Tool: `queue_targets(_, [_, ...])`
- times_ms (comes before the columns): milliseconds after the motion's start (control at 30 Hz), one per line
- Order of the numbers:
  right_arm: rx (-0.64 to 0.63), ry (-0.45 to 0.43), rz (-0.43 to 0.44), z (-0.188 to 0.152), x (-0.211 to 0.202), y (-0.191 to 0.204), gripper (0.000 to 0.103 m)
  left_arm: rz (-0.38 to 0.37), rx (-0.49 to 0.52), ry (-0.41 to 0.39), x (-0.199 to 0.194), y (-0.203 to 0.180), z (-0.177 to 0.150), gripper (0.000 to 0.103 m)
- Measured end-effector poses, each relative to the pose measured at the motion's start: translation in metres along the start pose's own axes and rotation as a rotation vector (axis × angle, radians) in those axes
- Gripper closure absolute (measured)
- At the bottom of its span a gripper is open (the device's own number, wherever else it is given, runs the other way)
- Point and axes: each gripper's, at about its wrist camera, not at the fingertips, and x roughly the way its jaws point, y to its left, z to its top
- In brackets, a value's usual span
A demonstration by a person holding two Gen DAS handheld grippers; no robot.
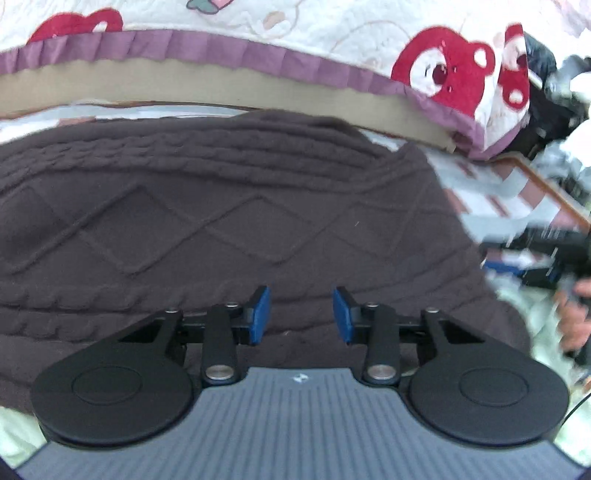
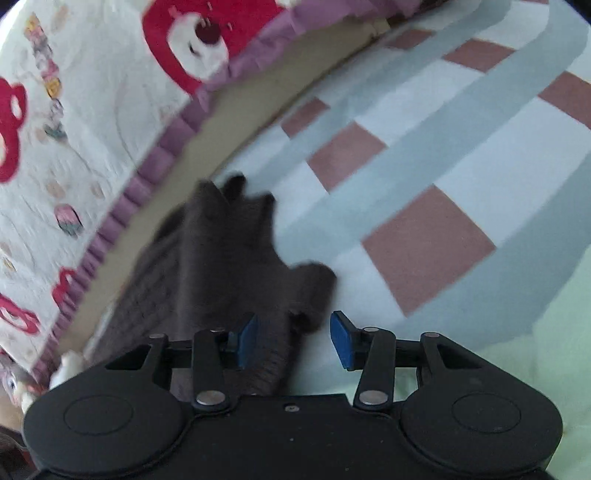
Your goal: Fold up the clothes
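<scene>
Two tools in view, both w/ blue pads spread apart, gripping nothing. Left tool [image 1: 301, 314] hovers over dark brown cable-knit sweater [image 1: 221, 221]; pads [image 1: 260, 314] just above knit, contact can't be confirmed. Sweater spread flat, fills most of left wrist view: diamond pattern mid-panel, cable ribs at near and far edges. Lies on checked sheet [image 1: 476, 195] of bed, far edge close to tan band [image 1: 229, 86] running below quilt. Quilt [image 1: 332, 29] white w/ red bear print and purple ruffled trim [image 1: 207, 46], beyond sweater on far side. Far right of left wrist view: blurred black gear [image 1: 546, 254] and part of a hand [image 1: 576, 321], too smeared to identify further.

Right tool [image 2: 293, 339] at sweater's right edge: left pad [image 2: 245, 341] over dark knit, right pad [image 2: 341, 341] over pale sheet. Sweater edge [image 2: 221, 258] bunched and irregular here, stretching away toward far left, beside tan band [image 2: 207, 147]. Sheet [image 2: 424, 240] w/ grey-blue, white and brownish-pink squares across right; pale green fabric [image 2: 535, 350] at near right. Bear quilt [image 2: 92, 110] along left. Much motion blur in right wrist view.
</scene>
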Motion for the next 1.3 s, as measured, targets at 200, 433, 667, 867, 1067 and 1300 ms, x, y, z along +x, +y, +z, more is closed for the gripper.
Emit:
queue_targets(200, [0.019, -0.074, -0.026, 0.003, 0.022, -0.009, 0.053, 0.029, -0.005, -0.015, 0.004, 0.01, 0.0, 0.066])
queue_targets(433, [-0.297, -0.436, 0.061, -0.008, -0.097, 0.028, 0.096, 0.041, -0.002, -0.049, -0.003, 0.011, 0.001, 0.064])
queue_targets(667, [-0.35, -0.188, -0.289, -0.021, -0.037, -0.026, 0.096, 0.078, 0.085, 0.106, 0.015, -0.005, 0.0, 0.062])
queue_targets(867, [-0.385, -0.167, -0.393, -0.028, -0.022, -0.012, 0.089, 0.197, -0.122, 0.171, -0.005, 0.046, 0.004, 0.058])
queue_targets(1067, [-0.266, -0.196, -0.274, 0.01, -0.049, -0.008, 0.057, 0.186, -0.258, 0.151, -0.02, 0.077, 0.002, 0.059])
queue_targets(1300, [-0.297, 0.063, -0.149, 0.075, 0.008, 0.015, 0.057, 0.199, -0.15, 0.113, -0.02, 0.06, 0.007, 0.057])
